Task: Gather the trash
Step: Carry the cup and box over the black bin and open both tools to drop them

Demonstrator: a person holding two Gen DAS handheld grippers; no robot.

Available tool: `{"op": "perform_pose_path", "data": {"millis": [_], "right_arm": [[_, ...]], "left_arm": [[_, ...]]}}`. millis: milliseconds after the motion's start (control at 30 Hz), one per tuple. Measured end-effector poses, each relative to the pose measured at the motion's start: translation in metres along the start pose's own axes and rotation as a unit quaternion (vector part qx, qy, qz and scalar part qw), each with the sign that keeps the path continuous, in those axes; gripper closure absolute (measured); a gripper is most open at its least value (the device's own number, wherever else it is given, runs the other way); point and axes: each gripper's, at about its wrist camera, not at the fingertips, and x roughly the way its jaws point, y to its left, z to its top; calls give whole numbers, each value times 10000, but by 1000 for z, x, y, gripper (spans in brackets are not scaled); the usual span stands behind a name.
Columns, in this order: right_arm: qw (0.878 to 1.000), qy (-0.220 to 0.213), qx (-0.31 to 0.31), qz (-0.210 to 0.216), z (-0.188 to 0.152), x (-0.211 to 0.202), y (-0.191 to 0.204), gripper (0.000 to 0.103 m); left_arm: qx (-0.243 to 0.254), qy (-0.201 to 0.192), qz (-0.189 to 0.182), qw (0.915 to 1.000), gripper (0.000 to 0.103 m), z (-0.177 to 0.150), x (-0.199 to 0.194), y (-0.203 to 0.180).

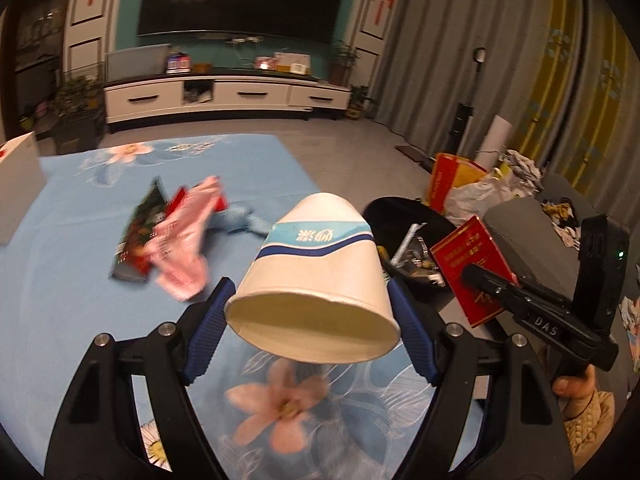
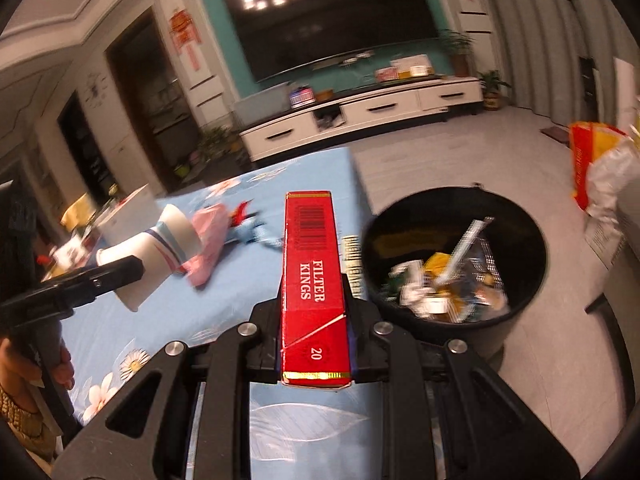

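Left wrist view: the left gripper (image 1: 310, 312) pinches a paper cup (image 1: 316, 280) by its sides, mouth toward the camera, above the blue floral counter (image 1: 80, 280), where wrappers (image 1: 168, 236) lie. Right wrist view: the right gripper (image 2: 314, 320) clamps a red box (image 2: 312, 280) beside the black bin (image 2: 456, 256) of trash.
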Motion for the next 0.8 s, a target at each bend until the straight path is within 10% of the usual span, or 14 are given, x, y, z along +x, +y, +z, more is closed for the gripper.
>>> {"op": "perform_pose_path", "data": {"millis": [667, 800], "right_arm": [[9880, -185, 1324, -774, 9, 31, -111, 79], [9861, -185, 1454, -787, 10, 35, -122, 62]], "left_arm": [[964, 735, -723, 9900, 21, 50, 164, -120], [1000, 853, -675, 9890, 14, 46, 180, -124]]}}
